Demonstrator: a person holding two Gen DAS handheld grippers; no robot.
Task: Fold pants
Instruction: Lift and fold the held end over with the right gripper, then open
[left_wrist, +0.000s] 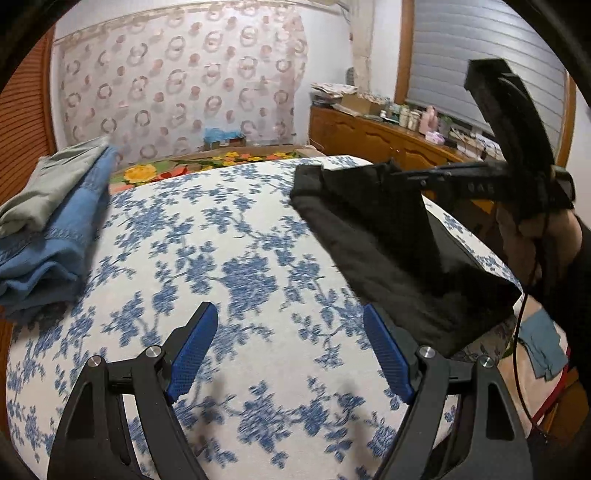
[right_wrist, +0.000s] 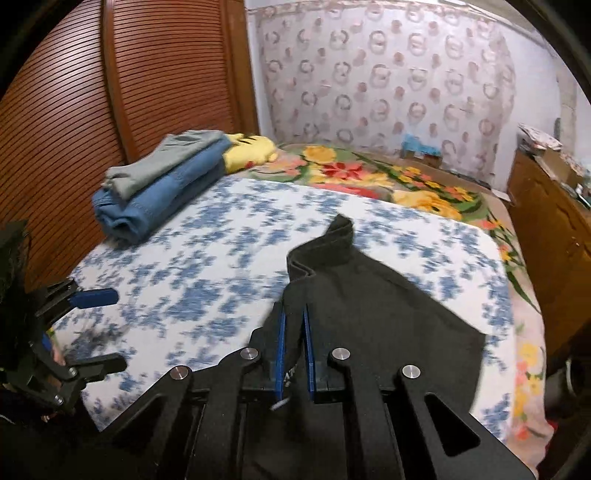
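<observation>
Nearest the right camera, the right gripper (right_wrist: 293, 332) pinches the black pants (right_wrist: 373, 310), lifting an edge off the flowered bedspread (right_wrist: 207, 266); its small tag is unreadable. Left gripper (left_wrist: 290, 347) hovers wide, empty. Farther back lie folded jeans (right_wrist: 159, 199).

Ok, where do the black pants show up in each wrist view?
Left wrist view: black pants right of centre, lifted at one corner by the right claw.
Right wrist view: black pants centre-right, clamped in the right claw.
Shared landmark: folded blue jeans, far left.
</observation>
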